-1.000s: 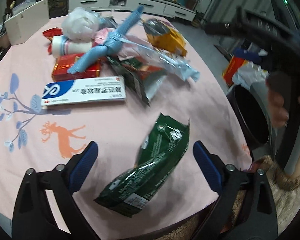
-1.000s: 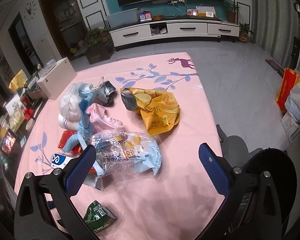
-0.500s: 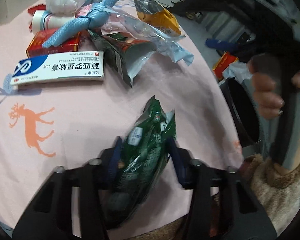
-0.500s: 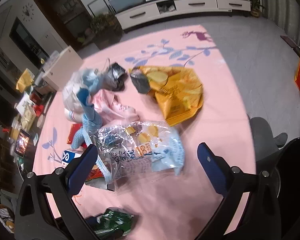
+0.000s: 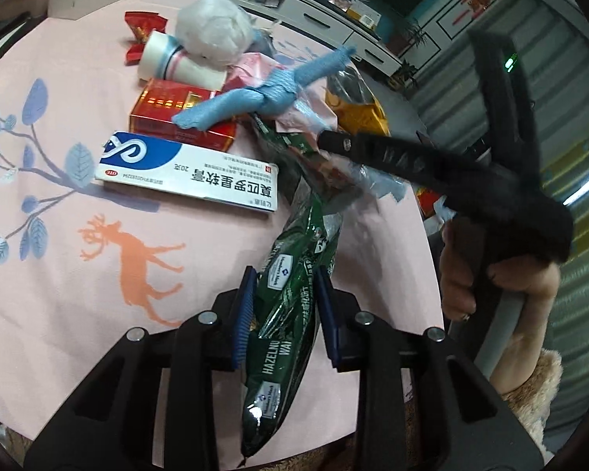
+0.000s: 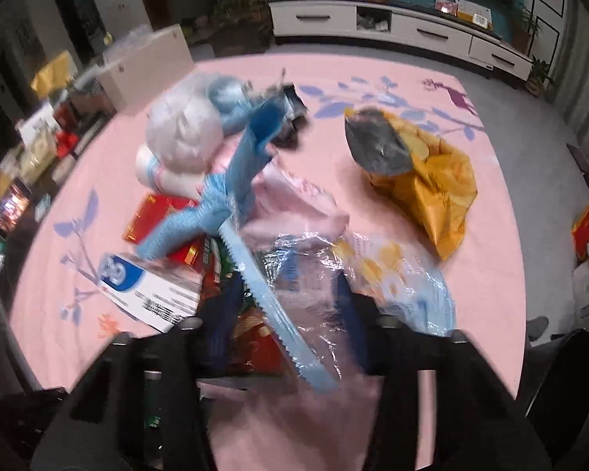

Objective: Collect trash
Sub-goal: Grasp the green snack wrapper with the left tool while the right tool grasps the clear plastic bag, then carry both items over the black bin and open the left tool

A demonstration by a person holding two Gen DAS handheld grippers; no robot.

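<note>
A green snack packet (image 5: 306, 235) lies on the pink tablecloth (image 5: 98, 274) near the front edge. My left gripper (image 5: 284, 294) has its jaws closing, and both blue pads press on the packet's sides. A crumpled clear plastic bag (image 6: 373, 274) with a blue serrated edge sits between the fingers of my right gripper (image 6: 286, 302). Those jaws are closing too, and the bag bunches against the pads; the view is blurred. A hand (image 5: 502, 282) holds the right gripper just right of the pile.
The pile holds a white and blue medicine box (image 5: 188, 172), a red box (image 5: 169, 110), a blue knitted cloth (image 5: 263, 94), a white wad (image 5: 216, 31) and a yellow chip bag (image 6: 424, 180). A dark bin (image 6: 565, 357) stands off the table's right edge.
My left gripper went from wide open around the green packet to pinching it. My right gripper dropped onto the clear bag and its fingers drew in around it.
</note>
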